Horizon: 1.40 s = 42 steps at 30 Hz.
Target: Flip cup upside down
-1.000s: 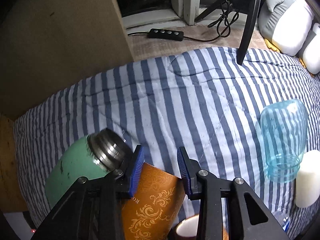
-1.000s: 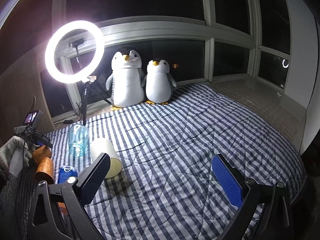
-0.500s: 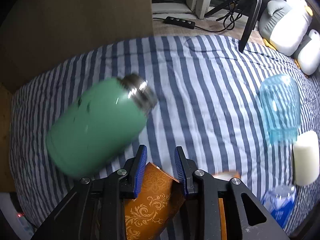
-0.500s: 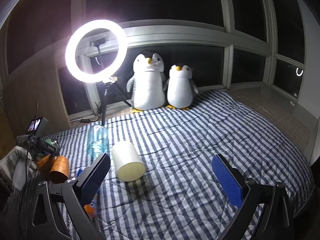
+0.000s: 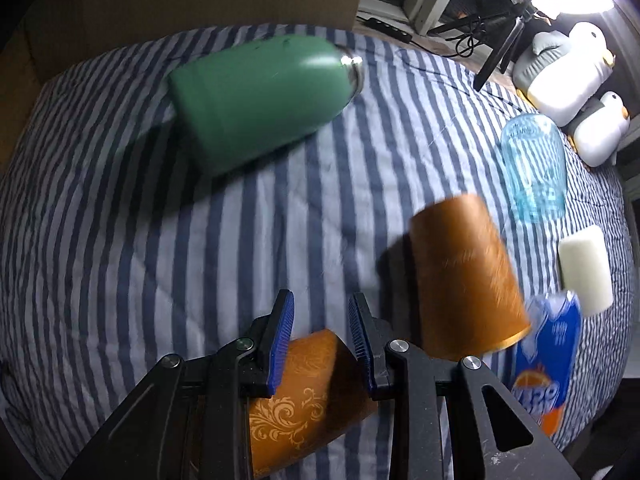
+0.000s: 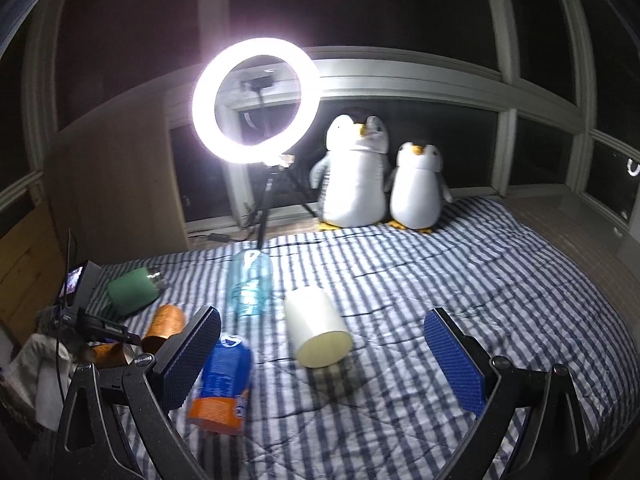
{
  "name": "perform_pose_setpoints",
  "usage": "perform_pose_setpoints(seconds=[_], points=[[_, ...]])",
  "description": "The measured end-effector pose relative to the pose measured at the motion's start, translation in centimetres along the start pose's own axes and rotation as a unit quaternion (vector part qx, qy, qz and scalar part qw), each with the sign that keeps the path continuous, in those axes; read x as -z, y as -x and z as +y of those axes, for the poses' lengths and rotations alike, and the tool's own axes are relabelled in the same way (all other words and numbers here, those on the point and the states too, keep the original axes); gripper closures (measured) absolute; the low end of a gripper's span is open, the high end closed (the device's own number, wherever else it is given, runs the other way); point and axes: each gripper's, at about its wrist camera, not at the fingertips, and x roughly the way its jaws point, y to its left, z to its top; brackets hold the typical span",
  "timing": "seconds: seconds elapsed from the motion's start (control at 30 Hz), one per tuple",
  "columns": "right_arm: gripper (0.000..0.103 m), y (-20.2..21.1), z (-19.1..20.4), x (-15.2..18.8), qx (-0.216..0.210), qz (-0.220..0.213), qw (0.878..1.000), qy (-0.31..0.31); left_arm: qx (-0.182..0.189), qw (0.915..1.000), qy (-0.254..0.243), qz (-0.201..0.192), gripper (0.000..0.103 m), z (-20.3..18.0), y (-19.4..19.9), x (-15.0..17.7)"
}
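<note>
My left gripper (image 5: 320, 332) is shut on an orange patterned cup (image 5: 312, 392), held tilted above the striped bed. The same cup shows in the right wrist view (image 6: 106, 354), under the left gripper's body. A second orange cup (image 5: 464, 272) stands mouth down to the right of it and also shows in the right wrist view (image 6: 164, 326). My right gripper (image 6: 320, 356) is open and empty above the bed, with a white cup (image 6: 318, 330) lying on its side between and beyond its fingers.
A green flask (image 5: 260, 96) lies on its side on the bed. A clear blue jar (image 5: 534, 166), a white cup (image 5: 586, 270) and a blue-orange can (image 5: 548, 364) sit at the right. A ring light (image 6: 254, 96) and two plush penguins (image 6: 356, 172) stand at the window.
My left gripper has risen with the orange patterned cup, so the flask now lies farther off. The second orange cup has come into view. My right gripper has swung left, staying open.
</note>
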Motion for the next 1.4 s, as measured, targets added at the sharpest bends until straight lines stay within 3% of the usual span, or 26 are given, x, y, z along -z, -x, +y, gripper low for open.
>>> perform_pose_setpoints(seconds=[0.27,0.37,0.47,0.63,0.83,1.13,1.4], points=[[0.003,-0.6,4.7,0.7,-0.052,0.031,0.998,0.026,0.020,0.9997,-0.006,-0.015,0.070,2.1,3.1,4.3],[0.003,-1.0,6.7,1.3,-0.073,0.045,0.996,0.033,0.027,0.9992,-0.004,-0.029,0.061,3.2,5.1,5.7],[0.003,-1.7,8.9,2.0,-0.101,0.068,0.992,0.041,0.031,0.9982,0.004,-0.051,0.045,4.8,7.6,6.7],[0.003,-3.4,13.0,3.8,-0.141,0.118,0.982,0.046,0.013,0.9953,0.004,-0.096,0.042,7.5,12.1,7.5],[0.003,-5.9,17.5,5.9,-0.156,0.171,0.972,0.030,-0.014,0.9907,-0.009,-0.135,0.039,12.1,17.1,9.2],[0.003,-9.8,20.7,8.8,-0.162,0.268,0.946,-0.085,-0.051,0.9855,-0.036,-0.158,0.038,16.9,20.2,10.7],[0.003,-13.1,22.6,10.4,-0.148,0.324,0.911,-0.206,-0.043,0.9851,-0.064,-0.154,0.038,18.4,20.1,10.0]])
